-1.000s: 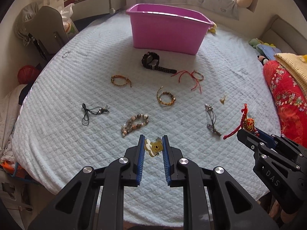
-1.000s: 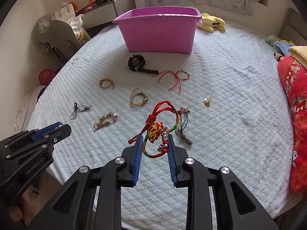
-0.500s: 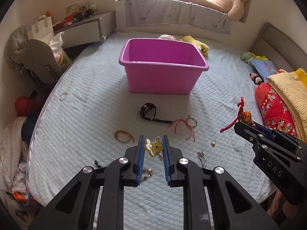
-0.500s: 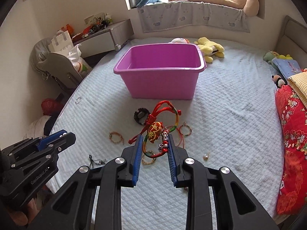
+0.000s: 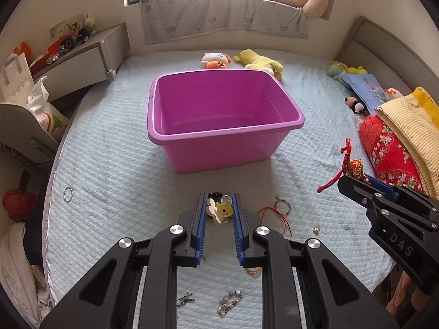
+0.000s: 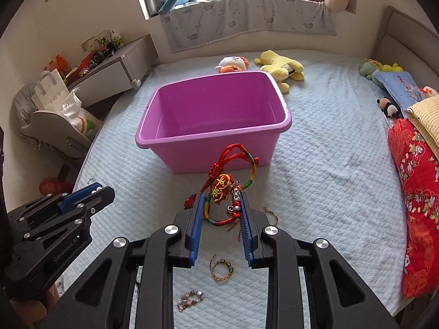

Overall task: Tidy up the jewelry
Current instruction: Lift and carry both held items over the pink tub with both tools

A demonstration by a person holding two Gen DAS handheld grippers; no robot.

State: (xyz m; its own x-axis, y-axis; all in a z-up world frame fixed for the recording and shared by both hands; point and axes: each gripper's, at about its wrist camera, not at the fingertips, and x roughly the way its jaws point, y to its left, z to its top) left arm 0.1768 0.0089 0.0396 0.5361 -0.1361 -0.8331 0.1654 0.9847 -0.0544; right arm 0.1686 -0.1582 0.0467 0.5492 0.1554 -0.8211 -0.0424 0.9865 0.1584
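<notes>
**Two tongs, each carrying a piece of jewelry, held above a bed in front of a pink tub**

A light blue quilted bed cover (image 5: 115,164) is seen from above through two fisheye cameras. Near its middle stands an open, rectangular pink plastic tub (image 5: 219,115), and nothing can be seen inside it.

The left tongs (image 5: 219,209) are closed to a narrow gap on a small yellow bear-face charm with a pale flower-shaped piece (image 5: 221,210), which is pinched between the blue ribbed pads. The charm is held in the air, nearer the camera than the tub's front wall.

The right tongs (image 6: 222,204) are likewise narrowed onto a red and rainbow-coloured braided cord bracelet with an embroidered red-and-gold charm and small metal beads (image 6: 225,189). Its red loop stands up above the pads, in front of the tub's near wall. In the left view the same bracelet is seen sticking up from the right tongs at the right edge.

More jewelry lies loose on the bed cover, below and around the tongs: a thin red string bracelet (image 5: 277,211), a brown beaded bracelet (image 6: 221,268), a chunky grey and brown stone-bead bracelet (image 6: 190,298), and a small metal ring (image 5: 68,193) well off to the left.

Soft toys lie beyond the tub, and a folded red floral blanket (image 6: 414,200) is at the right edge of the bed.
</notes>
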